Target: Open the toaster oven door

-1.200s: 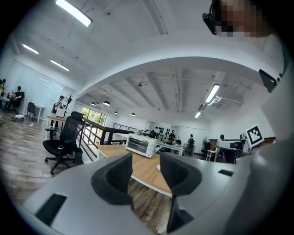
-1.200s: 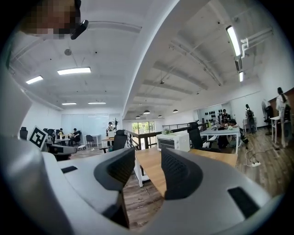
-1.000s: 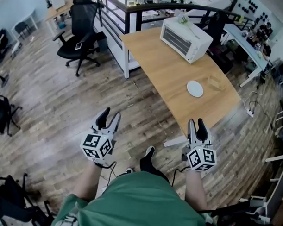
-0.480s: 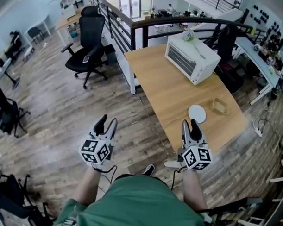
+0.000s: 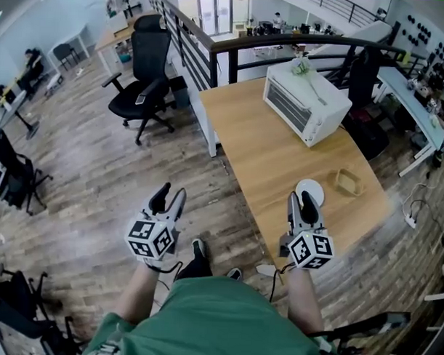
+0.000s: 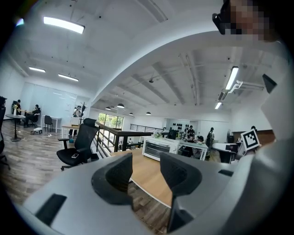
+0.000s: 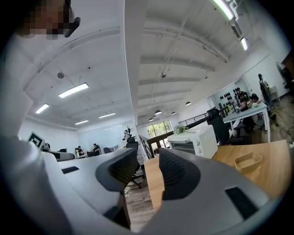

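Left tongs (image 5: 170, 194) apart, empty | right tongs (image 5: 302, 200) apart, just been closing somewhat, nothing between | we hold right at near edge of the tabletop (image 5: 259, 149), left over floor (image 5: 98, 176) | toaster oven (image 5: 312, 96) well off at far end, door (image 5: 288, 108) shut.

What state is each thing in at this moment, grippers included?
Oven door: closed.
Left gripper: open, empty.
Right gripper: open, empty, jaws have just been closing.
Plate: empty.
Tray: empty.
Chair: unoccupied.
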